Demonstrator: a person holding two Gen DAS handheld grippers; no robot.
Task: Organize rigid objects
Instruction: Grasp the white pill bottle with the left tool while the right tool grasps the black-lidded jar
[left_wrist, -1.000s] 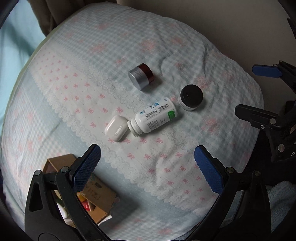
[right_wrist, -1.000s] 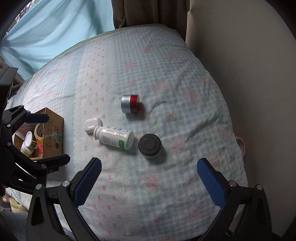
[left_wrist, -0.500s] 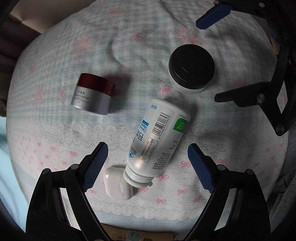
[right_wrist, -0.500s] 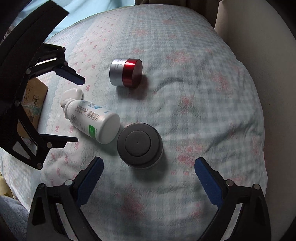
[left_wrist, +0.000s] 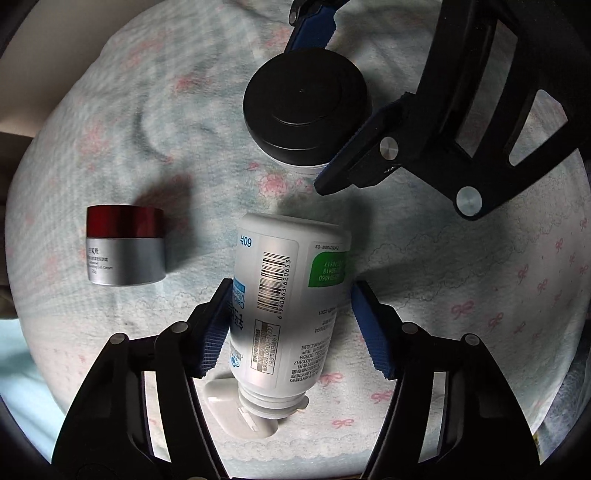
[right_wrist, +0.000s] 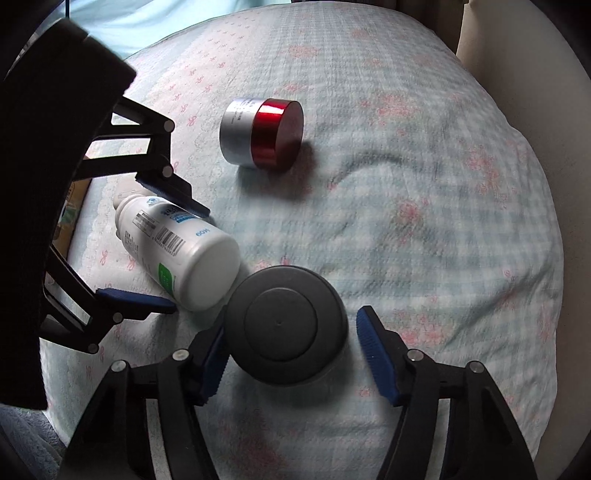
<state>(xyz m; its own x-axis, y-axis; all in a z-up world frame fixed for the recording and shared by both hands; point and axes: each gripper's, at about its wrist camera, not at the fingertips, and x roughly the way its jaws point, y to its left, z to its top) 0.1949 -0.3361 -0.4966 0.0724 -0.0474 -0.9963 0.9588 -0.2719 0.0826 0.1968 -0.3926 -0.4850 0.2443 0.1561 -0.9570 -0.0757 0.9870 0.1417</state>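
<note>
Nothing looks sorted yet: all four items lie loose on the bed (right_wrist: 424, 184), and both tools are only lining up their grasps.

Well out to the left of the left tool (left_wrist: 291, 325), the red-capped cream jar (left_wrist: 125, 251) lies on its side, untouched. The left tool is open, its blue pads straddling the white pill bottle (left_wrist: 288, 317), which lies flat with its neck towards the camera; the left pad seems to touch the label, the right one stands just off. Tucked under the bottle's neck is a white earbud case (left_wrist: 240, 417), likely to be nudged when the bottle lifts.

The right tool (right_wrist: 291, 354) is open too, bracketing the black-lidded jar (right_wrist: 286, 325), which stands upright, close beside the bottle's base. A cardboard box (right_wrist: 70, 210) shows behind the left tool, probably where everything goes.
</note>
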